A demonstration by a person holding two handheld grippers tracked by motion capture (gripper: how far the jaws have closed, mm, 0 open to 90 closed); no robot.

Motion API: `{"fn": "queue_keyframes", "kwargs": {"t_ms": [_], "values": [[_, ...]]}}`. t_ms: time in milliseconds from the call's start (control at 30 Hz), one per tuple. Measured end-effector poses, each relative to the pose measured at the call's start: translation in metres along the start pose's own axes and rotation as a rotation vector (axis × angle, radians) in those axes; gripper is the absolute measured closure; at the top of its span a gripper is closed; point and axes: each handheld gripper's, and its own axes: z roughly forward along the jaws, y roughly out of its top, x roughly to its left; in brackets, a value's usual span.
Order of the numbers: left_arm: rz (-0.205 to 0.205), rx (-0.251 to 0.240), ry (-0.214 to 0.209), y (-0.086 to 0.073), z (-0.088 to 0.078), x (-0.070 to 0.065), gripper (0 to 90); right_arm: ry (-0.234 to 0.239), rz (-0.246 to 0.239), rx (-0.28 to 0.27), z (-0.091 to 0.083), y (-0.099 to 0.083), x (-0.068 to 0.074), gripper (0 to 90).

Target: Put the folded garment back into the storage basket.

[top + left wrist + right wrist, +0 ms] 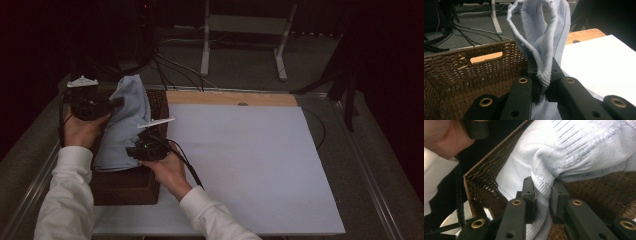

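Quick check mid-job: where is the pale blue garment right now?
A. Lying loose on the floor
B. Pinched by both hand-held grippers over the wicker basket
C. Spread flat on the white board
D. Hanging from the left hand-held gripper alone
B: the left hand-held gripper and the right hand-held gripper each clamp a fold of the garment, above the basket.

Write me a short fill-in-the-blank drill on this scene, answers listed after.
1. Both grippers are shut on a pale blue knitted ____.
2. The garment hangs over a brown woven wicker ____.
3. The basket stands beside a large ____ sheet on the table.
4. The left gripper pinches the garment's ribbed ____.

Missing words: garment; basket; white; edge
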Motion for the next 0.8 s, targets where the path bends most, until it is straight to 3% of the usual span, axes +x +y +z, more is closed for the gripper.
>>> {"fn": "queue_keyframes", "kwargs": {"t_ms": [800], "values": [[-0.013,0.026,0.034,-0.009,-0.009,0.016,85.4,0.001,-0.026,0.032,0.020,0.003,0.016,77.0]]}}
